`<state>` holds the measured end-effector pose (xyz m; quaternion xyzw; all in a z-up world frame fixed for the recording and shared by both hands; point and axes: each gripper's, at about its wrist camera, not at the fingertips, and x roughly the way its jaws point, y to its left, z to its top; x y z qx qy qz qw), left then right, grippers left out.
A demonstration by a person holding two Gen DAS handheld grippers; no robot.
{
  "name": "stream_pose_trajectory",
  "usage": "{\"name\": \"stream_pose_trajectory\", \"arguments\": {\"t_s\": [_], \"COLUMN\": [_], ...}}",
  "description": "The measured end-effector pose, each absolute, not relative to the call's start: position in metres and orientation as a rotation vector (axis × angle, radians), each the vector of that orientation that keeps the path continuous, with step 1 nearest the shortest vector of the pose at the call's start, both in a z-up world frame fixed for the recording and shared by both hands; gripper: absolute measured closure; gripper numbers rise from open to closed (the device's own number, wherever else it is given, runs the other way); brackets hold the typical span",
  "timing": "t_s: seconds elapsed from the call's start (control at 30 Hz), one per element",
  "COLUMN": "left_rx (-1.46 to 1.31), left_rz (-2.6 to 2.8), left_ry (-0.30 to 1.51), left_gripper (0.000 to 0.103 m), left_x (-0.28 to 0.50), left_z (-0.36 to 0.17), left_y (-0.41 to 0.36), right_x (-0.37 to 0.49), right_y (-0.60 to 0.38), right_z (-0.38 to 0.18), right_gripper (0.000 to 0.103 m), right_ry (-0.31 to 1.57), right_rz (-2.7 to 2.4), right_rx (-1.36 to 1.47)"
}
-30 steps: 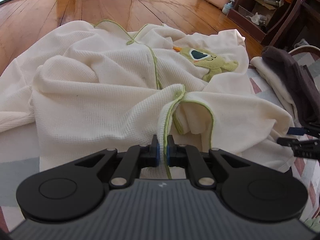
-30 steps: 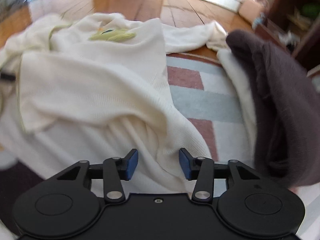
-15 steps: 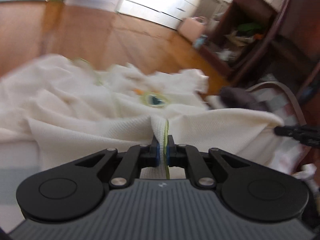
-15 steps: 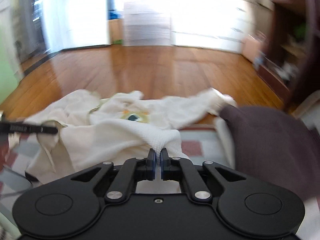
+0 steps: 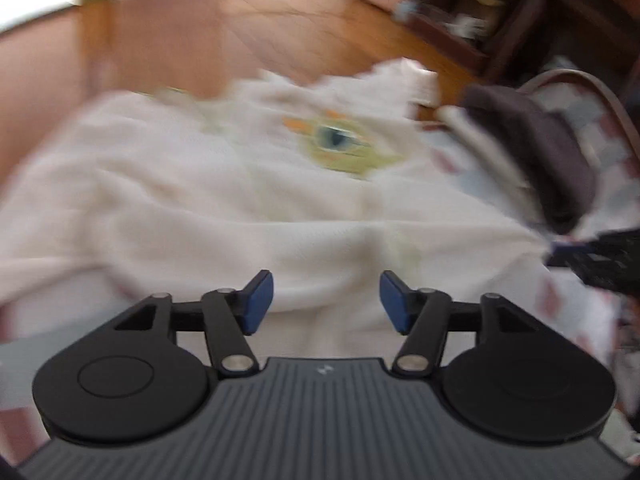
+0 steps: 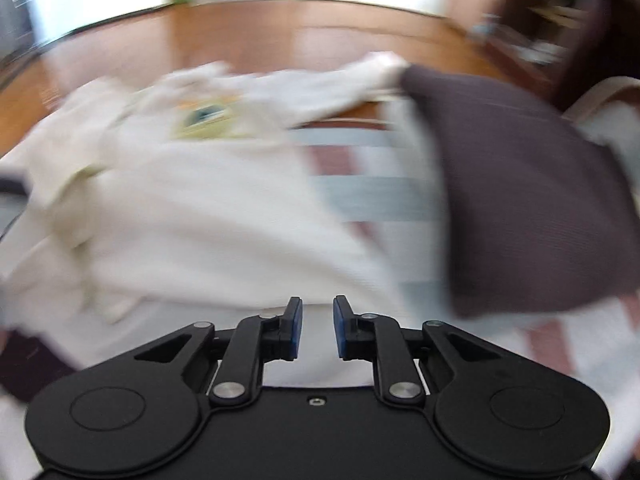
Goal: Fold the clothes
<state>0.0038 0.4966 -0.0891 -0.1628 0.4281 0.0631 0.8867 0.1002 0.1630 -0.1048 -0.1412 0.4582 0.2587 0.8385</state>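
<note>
Both feeds are pretty smeared right now, so take the fine detail with a grain of salt.

Starting on my left side: the left gripper has its blue pads spread wide apart with nothing between them. The cream garment lies spread out flat just ahead of and below the fingertips, filling most of that view. Its green frog patch faces up, farther out and a touch right of centre. Past the cloth is the wooden floor. Off to the right of the cream piece, a folded dark grey garment sits on the checked rug.

Over to my right side: the right gripper is parted too, but narrower, just a small gap between the pads and no fabric pinched in it. The cream garment's near edge runs right in front of those tips and stretches away to the left, patch at upper left. The grey pile sits close on the right, with striped rug showing between the two.
</note>
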Motion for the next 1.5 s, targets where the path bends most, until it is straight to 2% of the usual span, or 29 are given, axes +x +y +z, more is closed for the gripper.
{"name": "stream_pose_trajectory", "arguments": {"t_s": [0.07, 0.1, 0.13, 0.2, 0.3, 0.4, 0.47, 0.5, 0.53, 0.57, 0.63, 0.7, 0.87, 1.07, 1.1, 1.13, 1.17, 1.2, 1.33, 1.5], "left_rx": [-0.428, -0.525, -0.617, -0.686, -0.690, -0.703, -0.674, -0.657, -0.646, -0.639, -0.637, -0.664, -0.844, -0.576, -0.539, -0.503, -0.434, -0.381, -0.268, -0.330], "left_rz": [0.248, 0.292, 0.328, 0.332, 0.335, 0.332, 0.359, 0.367, 0.366, 0.363, 0.341, 0.298, 0.189, 0.149, 0.156, 0.164, 0.172, 0.177, 0.202, 0.251], "left_ry": [0.900, 0.918, 0.947, 0.997, 0.972, 0.962, 0.982, 0.992, 0.993, 0.990, 0.975, 0.963, 1.001, 1.005, 1.005, 1.004, 1.013, 1.018, 0.993, 0.852], "left_gripper": [0.033, 0.034, 0.037, 0.048, 0.047, 0.044, 0.044, 0.044, 0.044, 0.044, 0.044, 0.039, 0.037, 0.024, 0.027, 0.036, 0.072, 0.100, 0.101, 0.101], "left_x": [-0.016, -0.028, -0.037, -0.046, -0.049, -0.045, -0.042, -0.041, -0.041, -0.041, -0.040, -0.038, -0.026, 0.005, 0.009, 0.014, 0.017, 0.018, 0.009, -0.055], "left_z": [-0.096, -0.110, -0.125, -0.146, -0.147, -0.152, -0.160, -0.163, -0.164, -0.164, -0.161, -0.160, -0.180, -0.176, -0.176, -0.177, -0.175, -0.173, -0.152, -0.079], "left_y": [0.527, 0.544, 0.558, 0.568, 0.565, 0.565, 0.563, 0.561, 0.561, 0.560, 0.559, 0.558, 0.550, 0.509, 0.503, 0.496, 0.487, 0.481, 0.469, 0.470], "right_x": [0.099, 0.098, 0.099, 0.096, 0.095, 0.090, 0.085, 0.084, 0.083, 0.083, 0.087, 0.098, 0.126, 0.134, 0.135, 0.134, 0.134, 0.133, 0.131, 0.127], "right_y": [0.186, 0.197, 0.211, 0.242, 0.286, 0.321, 0.332, 0.335, 0.337, 0.340, 0.336, 0.325, 0.304, 0.286, 0.281, 0.279, 0.277, 0.275, 0.267, 0.256], "right_z": [-0.112, -0.115, -0.119, -0.126, -0.136, -0.144, -0.149, -0.148, -0.147, -0.145, -0.134, -0.121, -0.119, -0.135, -0.135, -0.134, -0.132, -0.130, -0.124, -0.115], "right_gripper": [0.068, 0.056, 0.052, 0.052, 0.052, 0.040, 0.040, 0.045, 0.079, 0.099, 0.099, 0.099, 0.099, 0.098, 0.098, 0.098, 0.098, 0.098, 0.098, 0.098], "right_ry": [1.033, 1.073, 1.110, 1.172, 1.226, 1.220, 1.158, 1.108, 1.057, 1.005, 0.901, 0.842, 0.850, 0.865, 0.871, 0.873, 0.875, 0.878, 0.887, 0.905], "right_rz": [0.701, 0.775, 0.837, 0.932, 1.025, 1.014, 0.931, 0.915, 0.898, 0.890, 0.863, 0.776, 0.668, 0.625, 0.631, 0.642, 0.653, 0.664, 0.707, 0.775], "right_rx": [-0.264, -0.228, -0.197, -0.150, -0.116, -0.160, -0.218, -0.250, -0.281, -0.318, -0.380, -0.375, -0.410, -0.401, -0.376, -0.360, -0.344, -0.328, -0.264, -0.177]}}
